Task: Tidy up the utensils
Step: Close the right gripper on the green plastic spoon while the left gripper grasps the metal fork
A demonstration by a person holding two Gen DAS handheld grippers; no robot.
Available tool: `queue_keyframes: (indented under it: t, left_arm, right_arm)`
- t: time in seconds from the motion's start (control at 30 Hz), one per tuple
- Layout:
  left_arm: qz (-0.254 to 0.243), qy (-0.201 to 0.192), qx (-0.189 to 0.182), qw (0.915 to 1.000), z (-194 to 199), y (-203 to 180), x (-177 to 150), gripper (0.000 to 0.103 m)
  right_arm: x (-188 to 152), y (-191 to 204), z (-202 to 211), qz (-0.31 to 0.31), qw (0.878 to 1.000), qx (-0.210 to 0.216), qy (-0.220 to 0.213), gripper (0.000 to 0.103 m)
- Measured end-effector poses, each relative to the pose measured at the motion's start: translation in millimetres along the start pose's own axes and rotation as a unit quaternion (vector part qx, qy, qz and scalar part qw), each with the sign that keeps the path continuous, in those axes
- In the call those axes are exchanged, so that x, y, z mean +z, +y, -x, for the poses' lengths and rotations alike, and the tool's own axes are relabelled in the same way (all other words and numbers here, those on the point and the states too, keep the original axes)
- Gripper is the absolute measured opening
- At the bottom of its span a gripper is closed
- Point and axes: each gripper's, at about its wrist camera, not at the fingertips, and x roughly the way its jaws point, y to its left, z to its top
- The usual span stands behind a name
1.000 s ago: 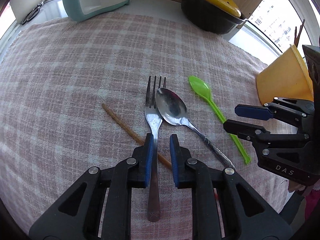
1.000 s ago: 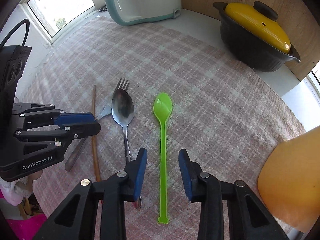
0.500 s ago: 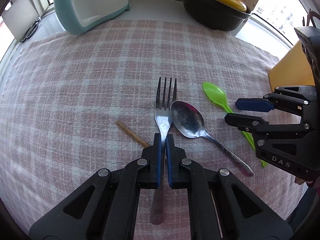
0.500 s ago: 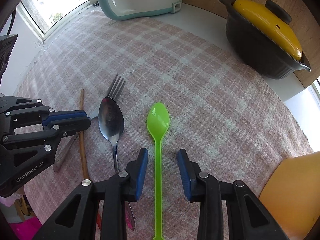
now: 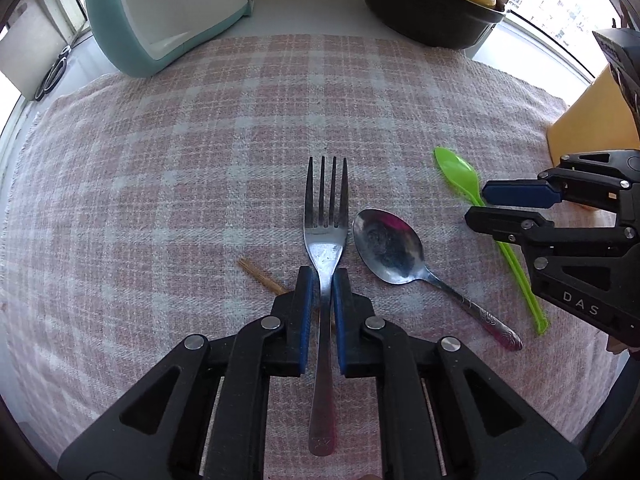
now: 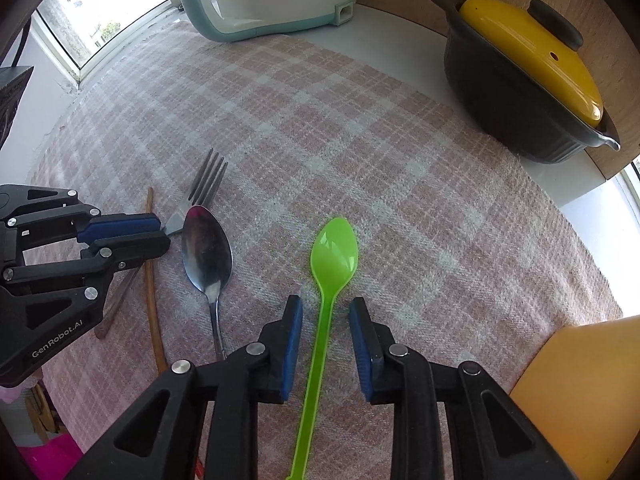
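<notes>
Little is sorted yet. At lower centre the left gripper pinches the fork; the right gripper is closing around the untouched green spoon. The metal spoon and chopstick lie loose.

Cloth: pink and white plaid. Fork: silver steel. Metal spoon: silver, embossed pattern on handle. Plastic spoon: bright translucent green. Stick: brown. Pot: black, yellow lid with black knob. Appliance: teal and white. Bin: orange-yellow. My tongs: black frames, blue pads.
</notes>
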Motion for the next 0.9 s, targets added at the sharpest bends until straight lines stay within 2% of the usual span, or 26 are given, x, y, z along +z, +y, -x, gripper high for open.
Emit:
queue_keyframes:
  t: [0.1, 0.2, 0.3, 0.5, 0.77, 0.9]
  left_arm:
    - [-0.002, -0.005, -0.005, 1.0000, -3, 2, 8, 0.008]
    - [0.024, -0.006, -0.029, 0.9993, -6, 15, 18, 0.007]
    - [0.061, -0.008, -0.053, 0.9967, -5, 32, 19, 0.007]
    - [0.102, -0.035, -0.074, 0.9914, 11, 57, 16, 0.007]
    - [0.104, -0.085, -0.074, 0.9882, 50, 63, 1, 0.007]
    - [0.105, -0.105, -0.073, 0.9862, 71, 45, -18, 0.007]
  right_arm:
    - [3, 2, -2, -0.002, 1.000, -0.006, 0.001, 0.015]
    - [3, -1, -2, -0.008, 1.000, -0.009, 0.001, 0.004]
    - [0, -6, 0, -0.020, 1.000, -0.004, -0.003, 0.004]
    - [-9, -7, 14, -0.044, 0.999, 0.005, -0.030, 0.004]
    - [-27, -9, 45, -0.071, 0.994, 0.001, -0.081, 0.004]
    - [-32, -7, 58, -0.086, 0.991, 0.000, -0.104, 0.003]
